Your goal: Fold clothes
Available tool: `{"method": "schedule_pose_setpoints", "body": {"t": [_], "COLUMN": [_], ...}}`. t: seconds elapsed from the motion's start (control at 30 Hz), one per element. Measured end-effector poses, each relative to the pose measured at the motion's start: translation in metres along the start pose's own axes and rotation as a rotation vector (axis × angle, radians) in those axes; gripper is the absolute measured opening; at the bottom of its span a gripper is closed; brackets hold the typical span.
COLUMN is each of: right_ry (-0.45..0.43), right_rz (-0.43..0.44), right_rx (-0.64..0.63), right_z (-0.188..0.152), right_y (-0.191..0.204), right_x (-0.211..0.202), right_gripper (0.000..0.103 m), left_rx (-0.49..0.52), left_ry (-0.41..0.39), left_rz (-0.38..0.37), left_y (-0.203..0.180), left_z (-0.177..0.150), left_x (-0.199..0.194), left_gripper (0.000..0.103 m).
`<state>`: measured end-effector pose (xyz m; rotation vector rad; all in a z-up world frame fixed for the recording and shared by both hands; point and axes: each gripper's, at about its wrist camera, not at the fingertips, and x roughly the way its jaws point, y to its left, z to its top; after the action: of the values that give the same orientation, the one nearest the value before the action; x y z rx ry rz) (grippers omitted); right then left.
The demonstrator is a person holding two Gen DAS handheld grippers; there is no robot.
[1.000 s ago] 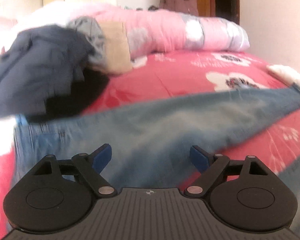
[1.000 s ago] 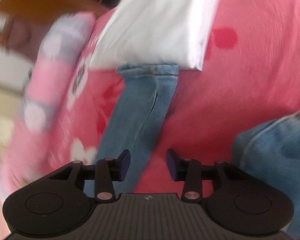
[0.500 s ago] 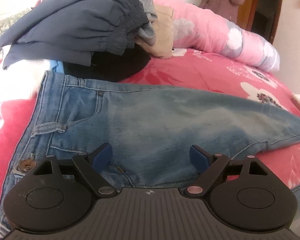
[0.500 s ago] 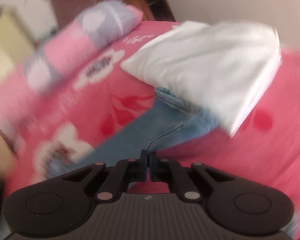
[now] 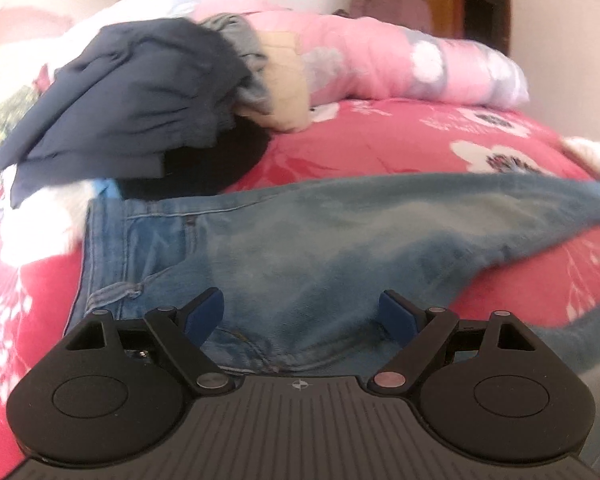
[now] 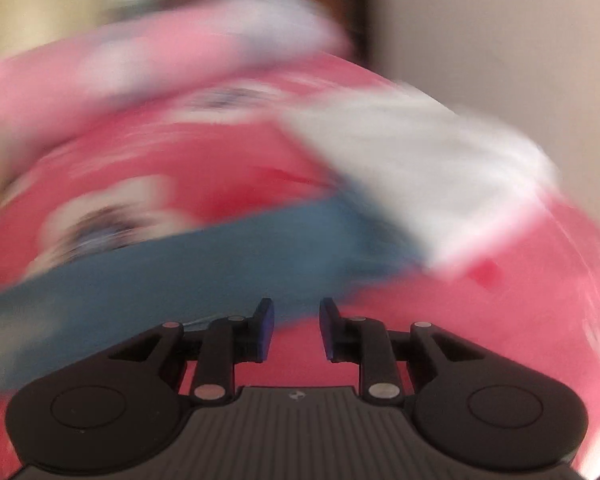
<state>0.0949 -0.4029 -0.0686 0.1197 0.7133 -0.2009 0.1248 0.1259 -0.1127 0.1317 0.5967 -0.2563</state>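
Across the red flowered bed (image 5: pixel 380 148) the jeans (image 5: pixel 300 248) are laid flat for folding. Left hand-held gripper (image 5: pixel 302 316) is held wide over the crotch, empty. Right hand-held gripper (image 6: pixel 296 328), narrow and opening, nothing gripped, is kept near the leg end by a white cloth (image 6: pixel 420 168).

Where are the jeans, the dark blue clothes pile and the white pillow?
Jeans (image 5: pixel 320 248): left wrist view, on the thigh, mid-garment.
Dark blue clothes (image 5: pixel 140 92): left wrist view, on the top fold of the pile.
White pillow (image 6: pixel 432 160): right wrist view, blurred, on its middle.
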Motion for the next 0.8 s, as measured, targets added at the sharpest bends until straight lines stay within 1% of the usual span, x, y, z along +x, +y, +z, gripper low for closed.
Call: {"method": "schedule_pose_setpoints", "body": {"t": [0.03,0.07,0.1,0.13,0.17,0.23,0.33,0.4,0.43,0.47,0.5,0.53,0.57,0.67,0.73,0.77,0.8], "right_ry": [-0.036,-0.082,-0.126,-0.177,-0.221,-0.276,-0.308,-0.258,-0.244,-0.267,-0.302,-0.308,-0.31,-0.277,-0.205,-0.159,-0.133], "right_rz": [0.083,0.175,0.253,0.323,0.378,0.418,0.444,0.488,0.494,0.48,0.464,0.454,0.445,0.515,0.553,0.555,0.542], "right_rx": [-0.12,-0.27,-0.411,-0.552,-0.677,-0.869,-1.063,-1.15,-1.198,-1.237,-1.253,-1.243,-1.229,-1.196,-1.216,-1.24,-1.27], "right_z": [-0.001,-0.006,-0.013,-0.024,-0.037,-0.059,-0.085,-0.095,-0.101,-0.107,-0.109,-0.103,-0.097,-0.078,-0.078,-0.084,-0.091], "right_y": [0.034,0.074,0.112,0.149,0.182,0.234,0.288,0.31,0.317,0.321,0.322,0.321,0.32,0.308,0.308,0.31,0.312], "right_x": [-0.008,-0.015,-0.02,-0.024,-0.025,-0.019,0.004,0.023,0.032,0.038,0.039,0.038,0.036,0.022,0.023,0.028,0.034], "right_gripper": [0.027,0.028,0.031,0.036,0.037,0.037,0.037,0.037,0.036,0.035,0.027,0.002,0.001,0.001,0.001,0.001,0.001], "left_rx": [0.013,0.023,0.036,0.052,0.065,0.079,0.042,0.018,0.012,0.014,0.02,0.028,0.032,0.016,-0.01,-0.02,-0.029], "left_ry": [0.005,0.01,0.017,0.023,0.027,0.034,0.052,0.055,0.056,0.054,0.051,0.049,0.048,0.05,0.054,0.054,0.055], "left_rz": [-0.003,-0.006,-0.004,0.004,0.012,0.016,0.009,0.004,-0.002,-0.009,-0.013,-0.016,-0.022,-0.05,-0.068,-0.066,-0.058], "left_y": [-0.004,-0.008,-0.012,-0.015,-0.018,-0.02,-0.013,-0.007,-0.005,-0.003,-0.002,-0.002,-0.001,0.006,0.013,0.015,0.018], "left_z": [0.0,-0.001,-0.002,-0.003,-0.005,-0.009,-0.013,-0.016,-0.017,-0.018,-0.019,-0.019,-0.019,-0.019,-0.018,-0.017,-0.016], "left_x": [0.002,0.003,0.004,0.005,0.004,0.003,0.004,0.003,0.003,0.002,0.001,-0.001,-0.003,-0.008,-0.011,-0.013,-0.016], "left_gripper": [0.086,0.086,0.086,0.086,0.086,0.086,0.086,0.086,0.086,0.086,0.086,0.086,0.086,0.086,0.086,0.086,0.086]}}
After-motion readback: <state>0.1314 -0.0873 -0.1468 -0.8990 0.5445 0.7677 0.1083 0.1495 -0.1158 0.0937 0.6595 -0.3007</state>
